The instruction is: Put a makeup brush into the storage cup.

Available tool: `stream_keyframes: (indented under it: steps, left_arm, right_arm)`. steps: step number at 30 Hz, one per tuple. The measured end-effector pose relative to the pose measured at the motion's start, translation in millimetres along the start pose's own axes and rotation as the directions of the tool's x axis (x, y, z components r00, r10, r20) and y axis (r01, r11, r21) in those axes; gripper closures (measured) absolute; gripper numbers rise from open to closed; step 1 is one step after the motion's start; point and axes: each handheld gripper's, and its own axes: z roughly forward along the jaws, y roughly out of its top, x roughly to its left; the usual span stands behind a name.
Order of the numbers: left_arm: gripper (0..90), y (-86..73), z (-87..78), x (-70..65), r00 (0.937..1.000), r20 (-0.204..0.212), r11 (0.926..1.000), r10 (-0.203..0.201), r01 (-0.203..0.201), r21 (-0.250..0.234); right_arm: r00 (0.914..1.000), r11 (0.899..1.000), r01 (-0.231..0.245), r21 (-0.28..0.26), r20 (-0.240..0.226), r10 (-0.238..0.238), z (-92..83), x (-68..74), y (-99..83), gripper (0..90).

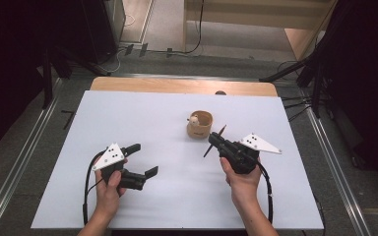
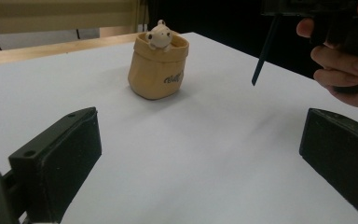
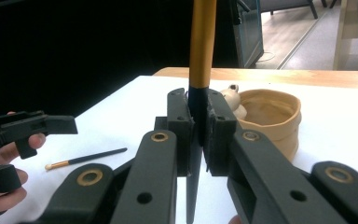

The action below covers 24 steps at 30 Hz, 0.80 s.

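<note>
A tan pouch-shaped cup (image 1: 200, 126) with a small bear figure (image 1: 194, 119) on its rim stands at the middle of the white sheet (image 1: 138, 113). My right gripper (image 1: 215, 140) is just to its right, shut on a thin brush (image 1: 207, 150) that crosses its jaws at a slant. In the right gripper view the brush (image 3: 201, 42) rises gold above the pads and black below, with the cup (image 3: 272, 114) close behind. My left gripper (image 1: 145, 158) is open over bare sheet at the left front, facing the cup (image 2: 158, 65). A second brush (image 3: 86, 157) lies flat on the sheet.
The sheet covers a wooden table whose far edge (image 1: 177, 86) shows beyond it. Dark curtains and stand legs flank both sides. Cables (image 1: 86, 182) trail from each gripper toward the near edge.
</note>
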Motion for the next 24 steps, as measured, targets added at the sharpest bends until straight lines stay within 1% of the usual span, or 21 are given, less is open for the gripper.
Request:
stream_keyframes:
  steps: [5,7,9,13,18,24]
  left_arm:
    - [0.0,-5.8,-11.6,4.6,0.9999,-0.016,1.0000,0.000,0.000,-0.001]
    - [0.0,-8.3,-16.8,6.6,0.9999,-0.015,1.0000,-0.002,0.002,0.001]
    - [0.0,-10.7,-20.9,8.1,0.9998,-0.019,1.0000,-0.007,0.007,-0.003]
    - [0.0,-13.3,-28.2,13.0,0.9994,-0.036,1.0000,-0.003,0.003,-0.002]
    - [0.0,-14.2,-36.3,17.5,0.9982,-0.058,0.9998,-0.011,0.010,-0.018]
    - [0.0,-17.6,-47.5,22.4,0.9966,-0.081,0.9997,-0.013,0.011,-0.023]
  right_arm:
    - [0.9992,1.000,0.028,-0.009,0.030,-0.027,-3.6,-2.9,5.6,84.4]
    - [0.9986,0.999,0.035,-0.011,0.040,-0.034,-4.9,-3.9,8.3,84.4]
    - [0.9977,0.999,0.047,-0.009,0.049,-0.046,-5.4,-4.5,10.2,84.4]
    - [0.9959,0.998,0.065,-0.001,0.063,-0.065,-4.8,-5.9,11.7,84.4]
    - [0.9942,0.997,0.073,0.001,0.080,-0.072,-2.7,-9.4,13.9,84.4]
    - [0.9928,0.997,0.077,0.001,0.093,-0.076,-1.1,-14.7,18.6,84.4]
